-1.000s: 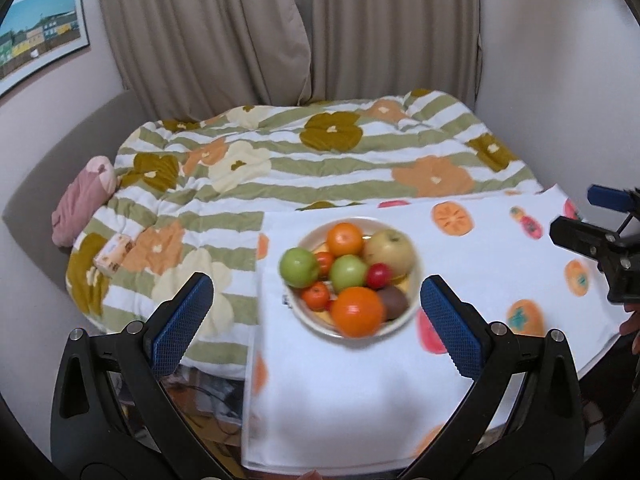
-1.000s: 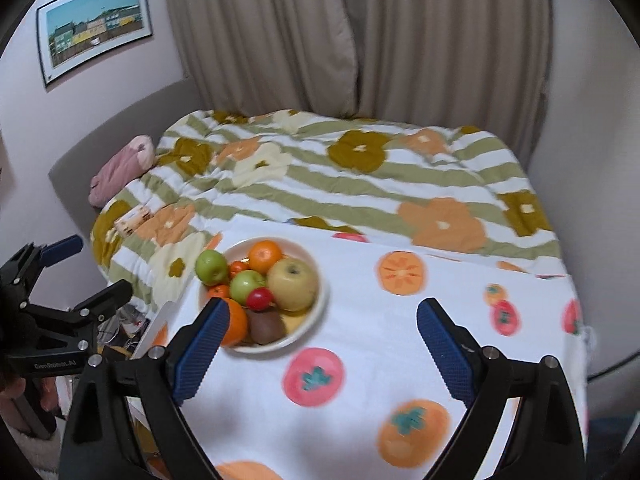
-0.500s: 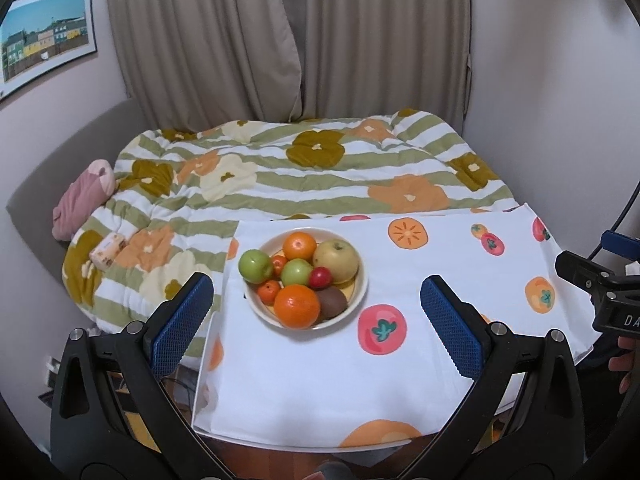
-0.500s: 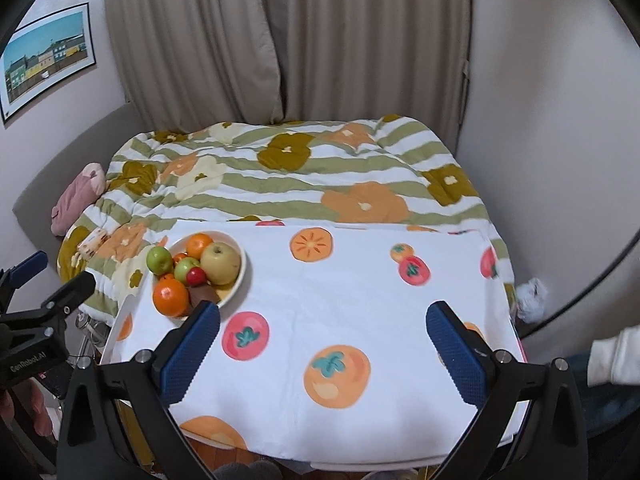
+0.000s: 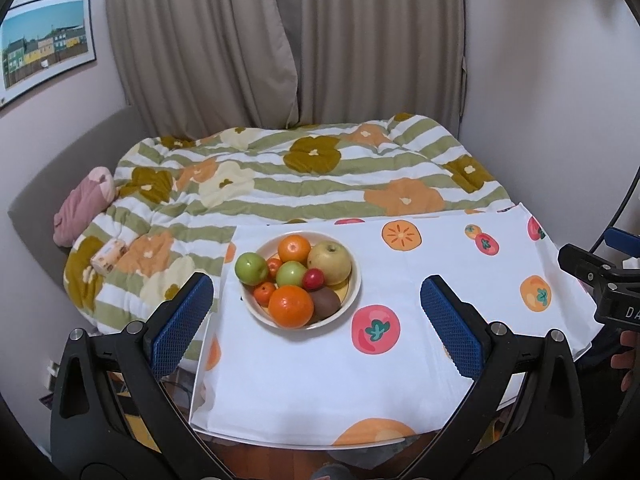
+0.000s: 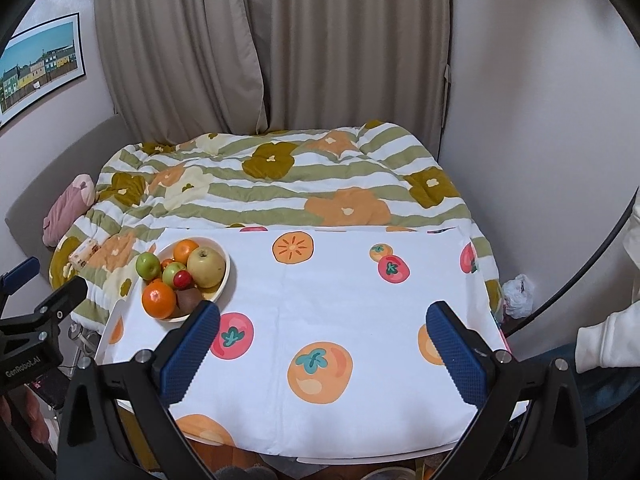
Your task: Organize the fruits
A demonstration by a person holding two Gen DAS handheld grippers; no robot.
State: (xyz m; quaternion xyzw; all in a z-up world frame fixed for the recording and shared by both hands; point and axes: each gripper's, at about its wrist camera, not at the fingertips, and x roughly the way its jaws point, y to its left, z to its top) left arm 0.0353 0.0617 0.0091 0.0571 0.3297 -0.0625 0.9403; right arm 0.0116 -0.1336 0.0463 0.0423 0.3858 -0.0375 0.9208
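A cream bowl [image 5: 353, 297] holds several fruits: a big orange [image 5: 291, 306], a second orange [image 5: 294, 249], a yellow apple [image 5: 329, 262], two green apples [image 5: 251, 268], a small red fruit [image 5: 313, 279] and a brown kiwi [image 5: 325, 303]. It stands at the left of the white fruit-print tablecloth [image 5: 420, 260]. My left gripper [image 5: 316, 280] is open and empty, hovering short of the bowl. My right gripper [image 6: 324, 308] is also open and empty over the cloth [image 6: 340, 292], with the bowl [image 6: 224, 280] to its front left.
Behind the table lies a bed with a striped floral quilt [image 5: 320, 184], a pink cushion [image 5: 84, 208] and a small box [image 5: 108, 256]. Curtains and walls close the back and right. A person's white sleeve [image 6: 608, 340] and a plastic bag [image 6: 518, 290] are at the right.
Both grippers have pulled back and risen from the table. The right one has swung right, so the bowl now sits at the left of its view. The fruits have not moved.
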